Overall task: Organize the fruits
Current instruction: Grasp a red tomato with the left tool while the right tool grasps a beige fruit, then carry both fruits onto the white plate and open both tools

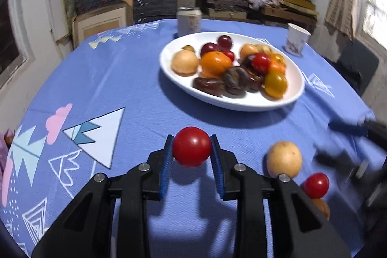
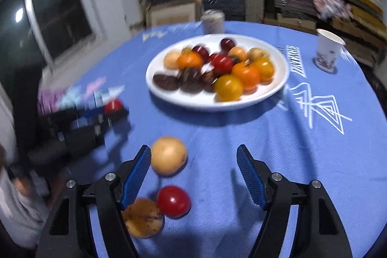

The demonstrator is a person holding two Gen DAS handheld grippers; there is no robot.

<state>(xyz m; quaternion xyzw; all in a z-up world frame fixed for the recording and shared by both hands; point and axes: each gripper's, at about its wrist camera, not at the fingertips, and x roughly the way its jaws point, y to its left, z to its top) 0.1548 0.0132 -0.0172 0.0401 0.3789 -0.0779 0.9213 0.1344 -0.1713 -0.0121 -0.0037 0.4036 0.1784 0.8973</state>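
My left gripper [image 1: 192,146] is shut on a red tomato [image 1: 192,146] and holds it above the blue cloth, short of the white plate [image 1: 293,98]. The plate holds several tomatoes, oranges and dark fruits. A pale round fruit [image 1: 284,158], a small red tomato [image 1: 316,185] and a brown fruit [image 1: 323,208] lie on the cloth to the right. My right gripper [image 2: 193,156] is open and empty above them: the pale fruit [image 2: 168,155], red tomato [image 2: 173,201] and brown spotted fruit [image 2: 142,217]. The left gripper [image 2: 113,110] shows blurred at left.
A drink can [image 1: 189,20] stands behind the plate [image 2: 278,86], and a paper cup [image 1: 296,39] at the table's far right; both show in the right wrist view, the can [image 2: 212,21] and cup [image 2: 327,50]. Shelves of stacked boards fill the back wall.
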